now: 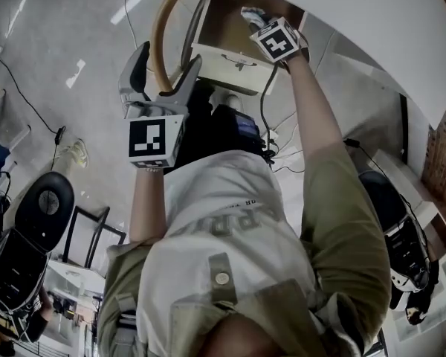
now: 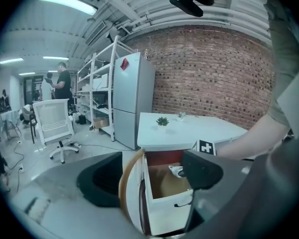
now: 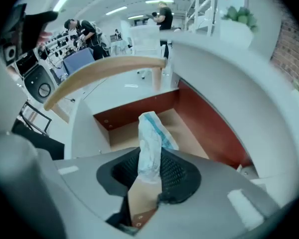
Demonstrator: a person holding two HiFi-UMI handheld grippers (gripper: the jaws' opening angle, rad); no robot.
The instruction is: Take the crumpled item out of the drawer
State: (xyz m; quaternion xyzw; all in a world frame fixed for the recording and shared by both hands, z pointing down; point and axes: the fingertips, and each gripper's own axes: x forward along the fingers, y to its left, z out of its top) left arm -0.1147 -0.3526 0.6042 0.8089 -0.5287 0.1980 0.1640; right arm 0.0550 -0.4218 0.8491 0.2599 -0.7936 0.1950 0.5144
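Observation:
The white drawer [image 1: 234, 64] under the desk stands pulled out, its brown inside showing [image 3: 189, 114]. In the right gripper view my right gripper [image 3: 150, 172] reaches into the drawer, shut on the crumpled item [image 3: 150, 142], a white wad with blue streaks that sticks up between the pads. The head view shows the same wad [image 1: 250, 13] at that gripper's tip over the drawer. My left gripper [image 1: 169, 56] hangs back from the drawer, open, with nothing between its fingers [image 2: 102, 180]. From there the drawer [image 2: 165, 182] and the wad [image 2: 176, 171] are seen from a distance.
A curved wooden chair back [image 1: 163, 28] stands just left of the drawer. The white desk top [image 3: 229, 73] overhangs it, with a small potted plant [image 2: 162, 121] on it. Cables [image 1: 282, 155] lie on the floor. A white office chair [image 2: 55, 126], a fridge [image 2: 132, 98] and a brick wall stand farther off.

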